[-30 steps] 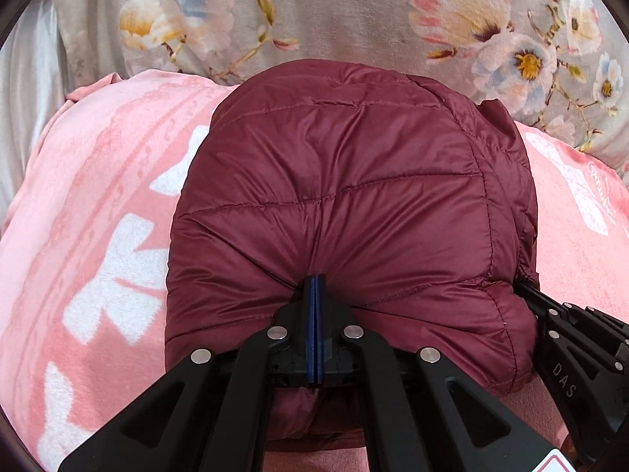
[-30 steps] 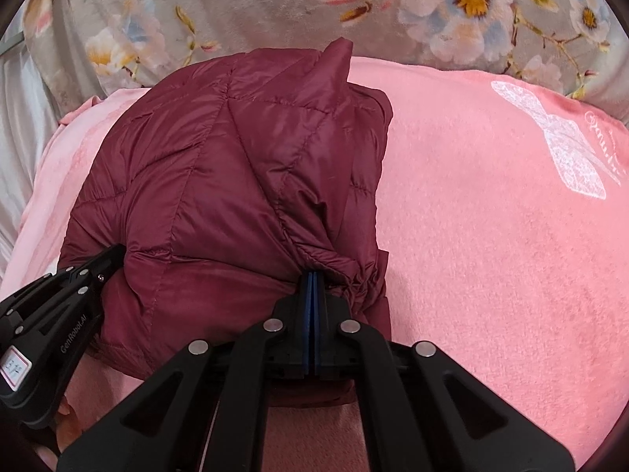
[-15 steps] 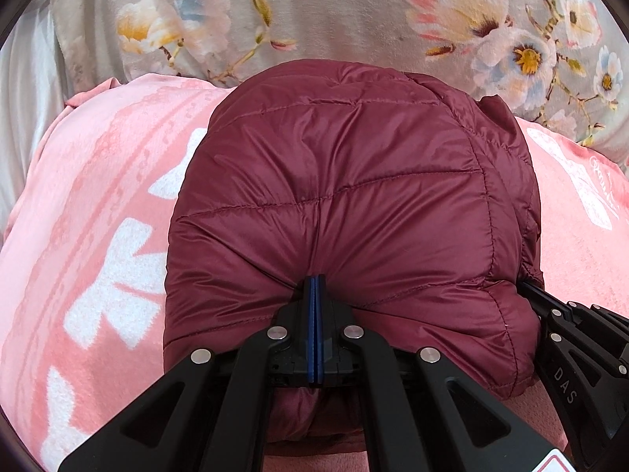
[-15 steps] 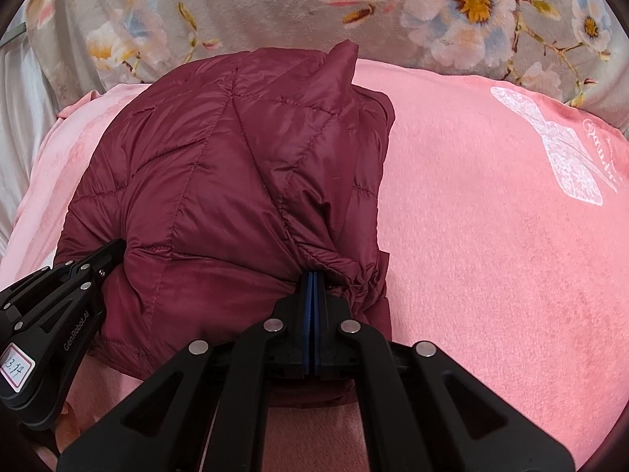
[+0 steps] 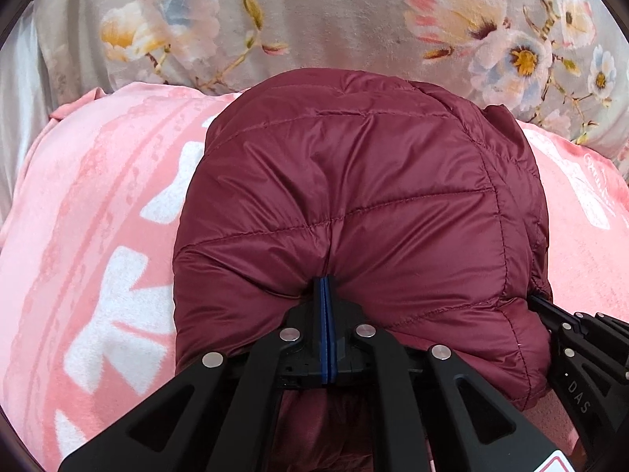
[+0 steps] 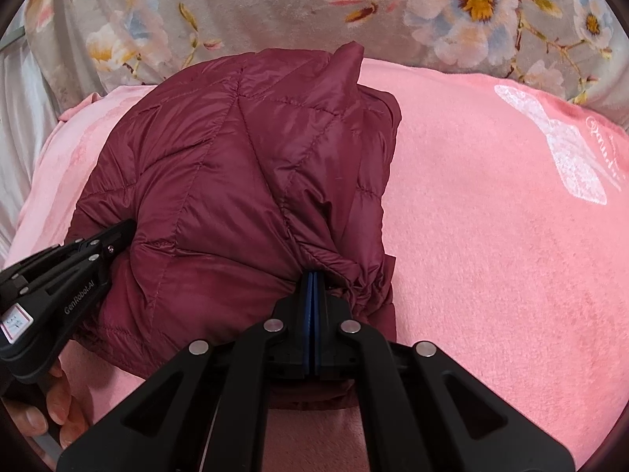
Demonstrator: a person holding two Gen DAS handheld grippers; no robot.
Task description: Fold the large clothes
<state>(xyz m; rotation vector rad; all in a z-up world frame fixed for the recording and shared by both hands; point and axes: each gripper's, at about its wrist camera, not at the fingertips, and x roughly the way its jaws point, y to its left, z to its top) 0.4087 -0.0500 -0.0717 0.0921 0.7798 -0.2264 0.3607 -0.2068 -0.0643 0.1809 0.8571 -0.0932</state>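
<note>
Little has changed over the last second: the jacket (image 5: 354,212) lies folded into a compact bundle on the pink blanket (image 6: 491,236), shifted only slightly toward the floral pillow (image 5: 334,19). The left gripper (image 5: 325,287) and right gripper (image 6: 311,279) stay fully closed, pinching its near edge. The fold looks nearly finished.
</note>
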